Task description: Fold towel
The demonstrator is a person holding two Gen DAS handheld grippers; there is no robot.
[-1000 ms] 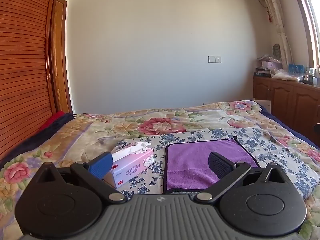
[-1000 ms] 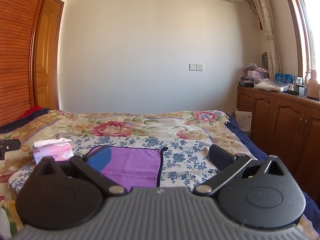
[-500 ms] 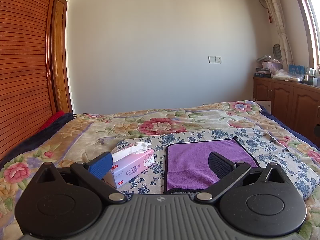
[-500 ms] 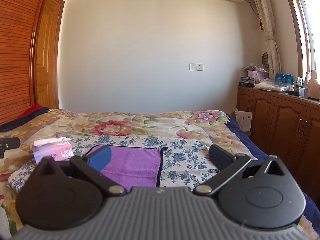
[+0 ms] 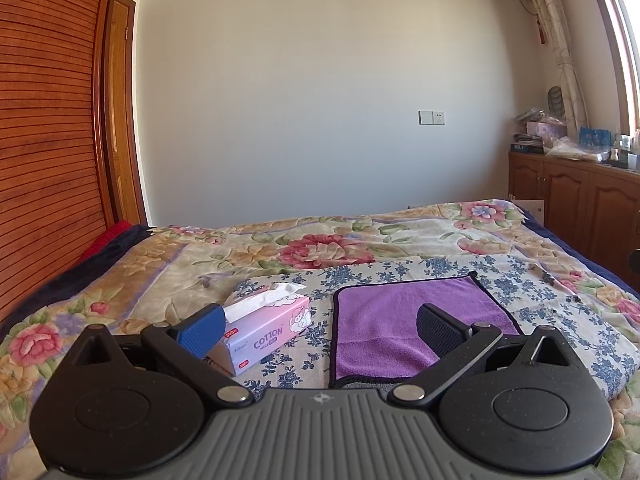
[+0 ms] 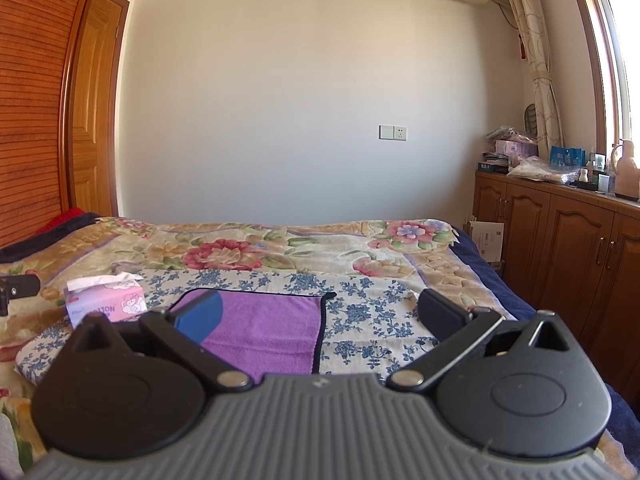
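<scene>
Notably, both tools, left [image 5: 318,330] and right [image 6: 318,318], stood spread wide and empty above the bed [image 5: 404,226]; their bodies hid the purple towel's [image 5: 400,320] near edge.

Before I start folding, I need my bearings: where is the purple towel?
The purple towel lies flat on the blue-flowered cloth on the bed, just right of the pink tissue box in the left wrist view, ahead of both open grippers.

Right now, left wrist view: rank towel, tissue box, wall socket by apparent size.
1. Towel, largest, lying flat on the bed.
2. Tissue box, clearly smaller, beside the towel.
3. Wall socket, smallest as seen, but it is far off on the wall, so its true size against the box is unsure.
</scene>
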